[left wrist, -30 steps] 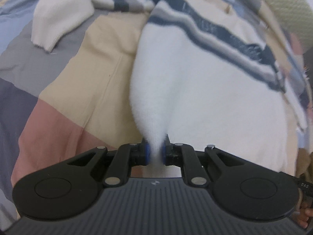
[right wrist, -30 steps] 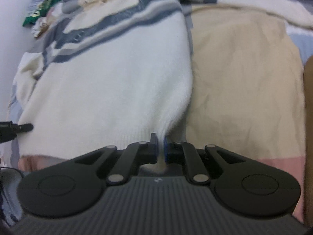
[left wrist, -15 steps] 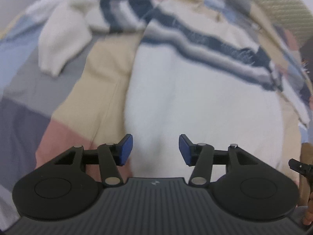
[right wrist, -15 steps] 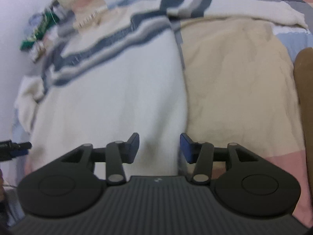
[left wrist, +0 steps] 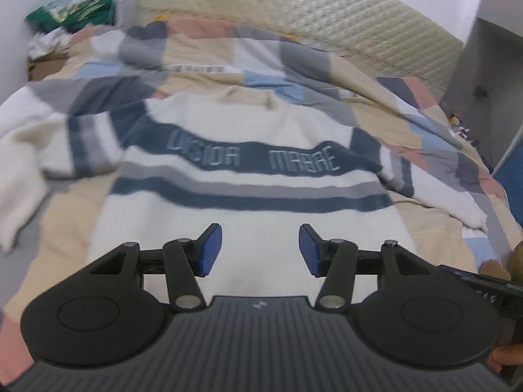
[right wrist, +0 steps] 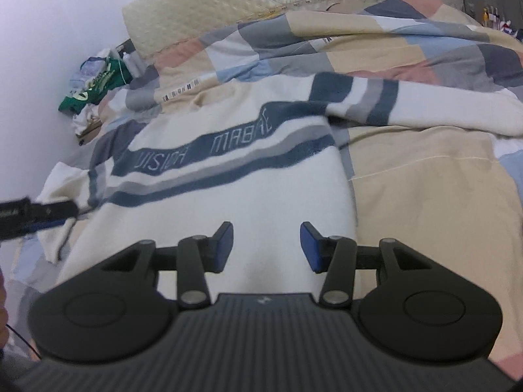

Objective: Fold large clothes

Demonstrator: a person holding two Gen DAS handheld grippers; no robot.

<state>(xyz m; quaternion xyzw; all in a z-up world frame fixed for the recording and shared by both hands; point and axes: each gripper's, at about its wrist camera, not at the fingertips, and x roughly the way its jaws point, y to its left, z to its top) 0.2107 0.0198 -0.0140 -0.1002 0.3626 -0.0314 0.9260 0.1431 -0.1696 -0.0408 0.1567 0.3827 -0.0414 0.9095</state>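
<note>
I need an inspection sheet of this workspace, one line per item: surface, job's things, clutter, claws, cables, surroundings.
Surface: patchwork quilt over a bed, creased.
Job's things: one striped white sweater, spread flat, lettering up; right sleeve laid out sideways, left sleeve bunched.
Clutter: green packet and loose oddments by the wall, off the sweater.
Claws: left claw open, holding nothing; right claw open, holding nothing; both above the sweater's lower part.
Cables: one thin dark wire at the right view's left edge.
Surroundings: quilted headboard, white wall, grey door.
</note>
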